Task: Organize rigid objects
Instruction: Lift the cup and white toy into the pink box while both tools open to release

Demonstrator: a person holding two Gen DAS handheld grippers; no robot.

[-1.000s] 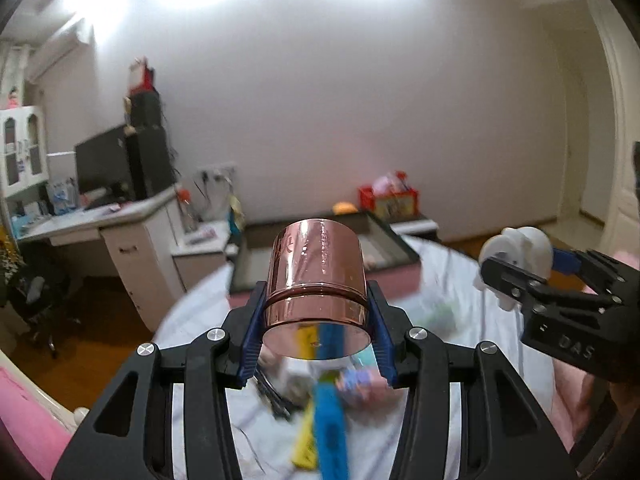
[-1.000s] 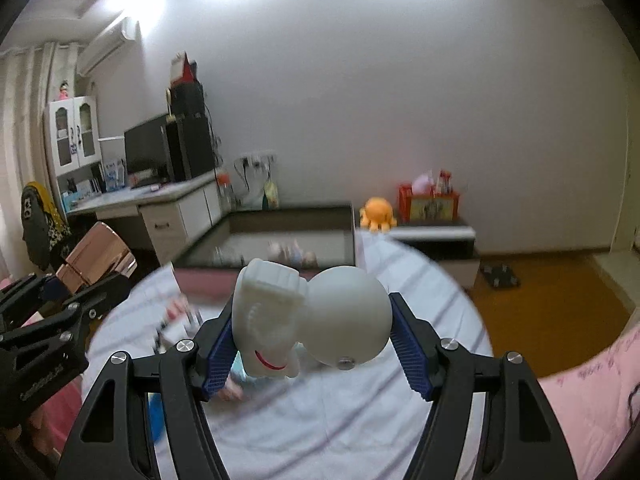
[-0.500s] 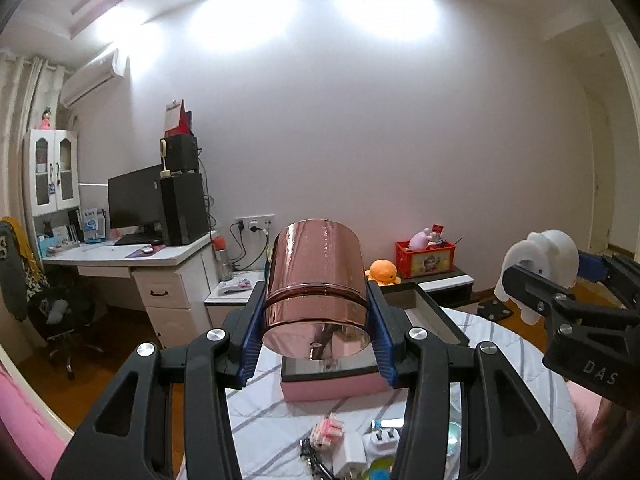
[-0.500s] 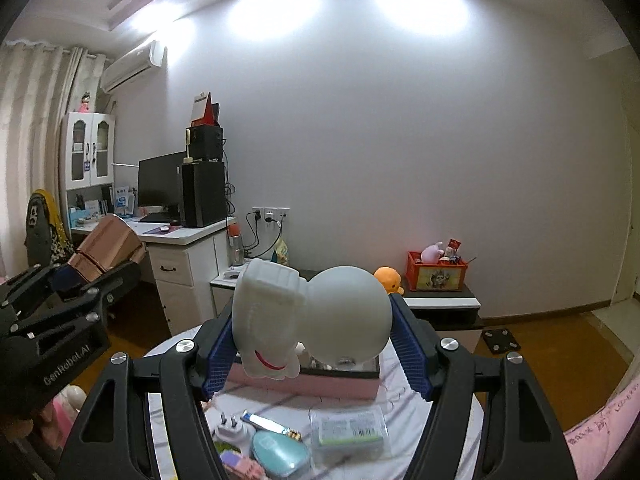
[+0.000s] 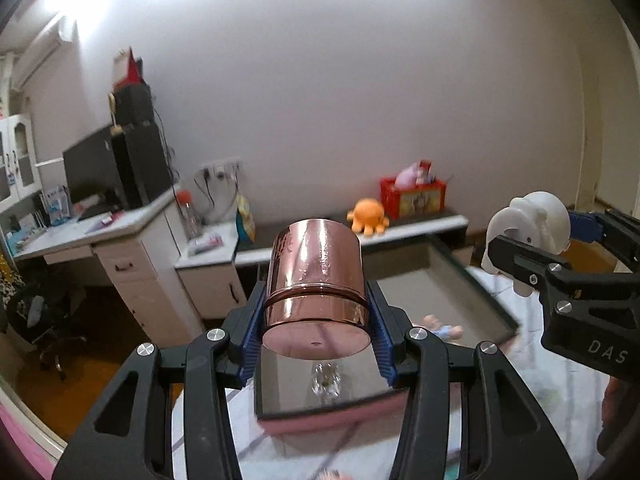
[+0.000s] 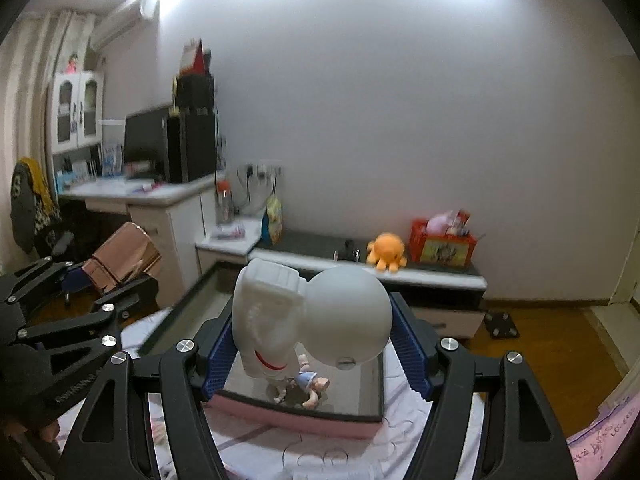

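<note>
My left gripper (image 5: 316, 340) is shut on a shiny copper cup (image 5: 316, 292), held on its side above the near left part of a pink box (image 5: 336, 420) with a dark inside. My right gripper (image 6: 316, 344) is shut on a white round-headed figurine (image 6: 312, 320), held above the same box (image 6: 304, 416). The cup (image 6: 120, 260) and the left gripper (image 6: 100, 292) show at the left of the right wrist view. The figurine (image 5: 528, 232) shows at the right of the left wrist view. A small doll (image 6: 310, 386) lies in the box.
A small clear object (image 5: 326, 384) and the doll (image 5: 442, 330) lie in the box. The box rests on a white striped bedsheet (image 6: 404, 452). Behind stand a low shelf with an orange octopus toy (image 5: 368, 216) and red crate (image 5: 414, 196), and a white desk (image 5: 104, 236).
Both grippers have tilted down and moved forward over the pink box, which now fills the lower middle of both views. The loose items on the sheet have dropped out of view.
</note>
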